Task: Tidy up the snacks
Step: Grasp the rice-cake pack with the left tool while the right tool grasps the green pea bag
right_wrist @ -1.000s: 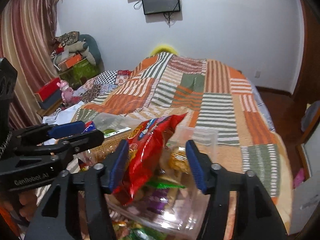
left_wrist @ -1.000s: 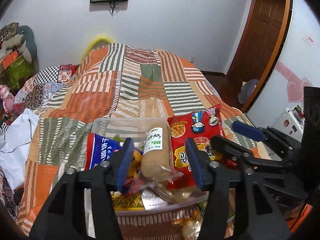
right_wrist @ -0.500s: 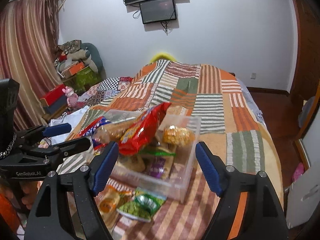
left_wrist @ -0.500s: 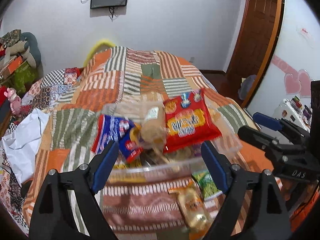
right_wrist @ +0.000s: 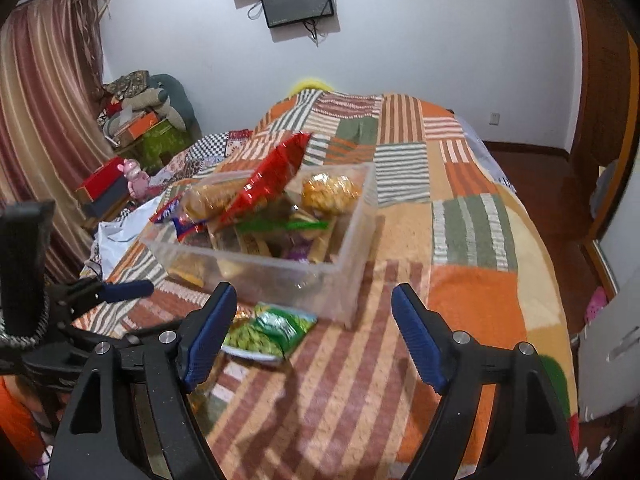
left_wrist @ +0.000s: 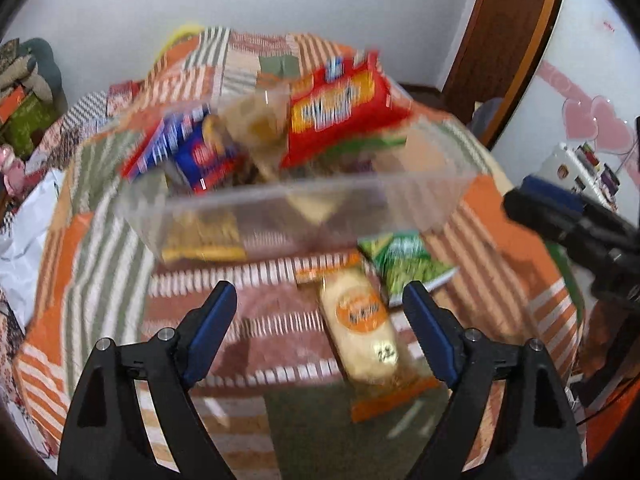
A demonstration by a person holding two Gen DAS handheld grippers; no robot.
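Both grippers, left point(left_wrist: 320, 332) and right point(right_wrist: 312, 332), had let go, backed off, jaws wide, empty. Clear plastic bin point(right_wrist: 352, 264) on striped patchwork blanket point(right_wrist: 472, 240), red bag point(right_wrist: 268, 184) inside. Green packet point(right_wrist: 276, 328), yellow bun pack point(left_wrist: 360, 332) left outside.

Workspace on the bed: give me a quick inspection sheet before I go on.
Surface: striped patchwork blanket on a bed.
Job's things: clear bin heaped with snacks, red bag on top; green packet and yellow bread pack lie outside it.
Clutter: white cloth beside the bed.
Grippers: left claw and right claw open, empty.
Cables: dangling under the wall screen.
Surroundings: curtain, wooden door.
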